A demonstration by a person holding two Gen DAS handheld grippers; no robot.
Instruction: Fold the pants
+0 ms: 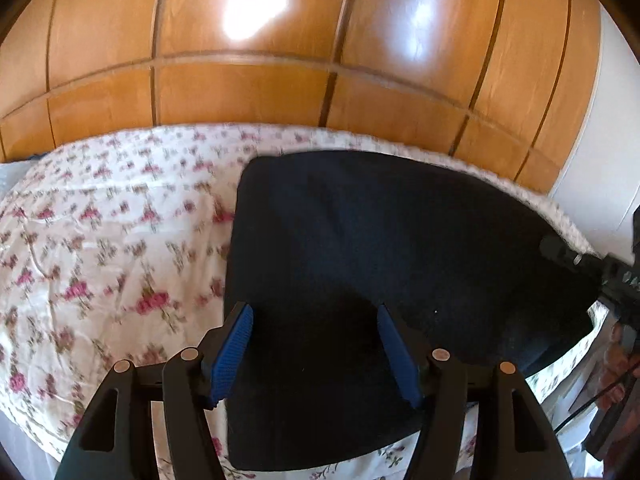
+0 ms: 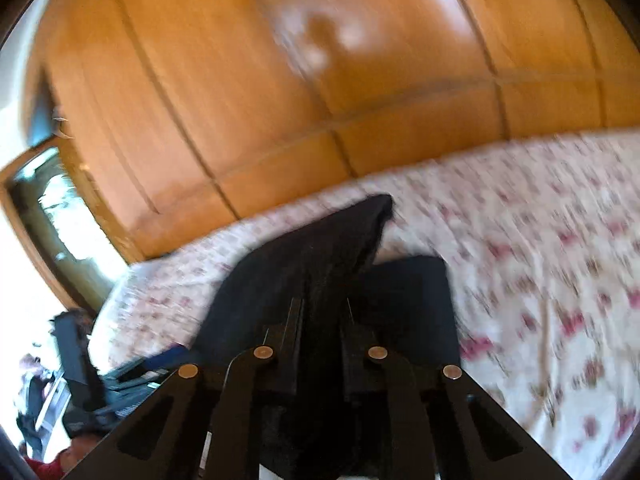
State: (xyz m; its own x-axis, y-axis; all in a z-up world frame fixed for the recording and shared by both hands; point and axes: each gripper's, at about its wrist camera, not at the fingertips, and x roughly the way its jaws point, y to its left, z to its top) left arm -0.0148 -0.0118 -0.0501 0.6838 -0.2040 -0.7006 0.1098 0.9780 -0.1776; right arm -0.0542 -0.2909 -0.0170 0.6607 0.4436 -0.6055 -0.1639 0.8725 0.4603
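Pants: the dark pants (image 1: 360,240) lie on the flowered bedspread (image 1: 100,240), toward the bed's right side and reaching from its near edge almost to the far edge by the wooden wardrobe (image 1: 240,92); most of the cloth lies flat and already looks folded at least once.

Left gripper: the left gripper (image 1: 316,352) hovers over the near part of the pants with its blue pads (image 1: 232,356) spread wide, holding nothing.

Right gripper: in the right wrist view the right gripper (image 2: 320,308) has its fingers pressed together on a fold of the pants (image 2: 320,248), and the cloth rises from the bed into a raised flap with one corner up toward the far edge.

Step in hand: judged from this, the right side is being carried over the flat part to make the next fold.

Doing it well: keep the pinch firm, lift high enough that the flap clears the layer below, and carry it straight across so the edges meet.

Left's part: press the flat layer down near the fold line so it does not drag.

Risk: the right view is blurred by motion; a fast swing may skew the flap or bunch the bedspread.
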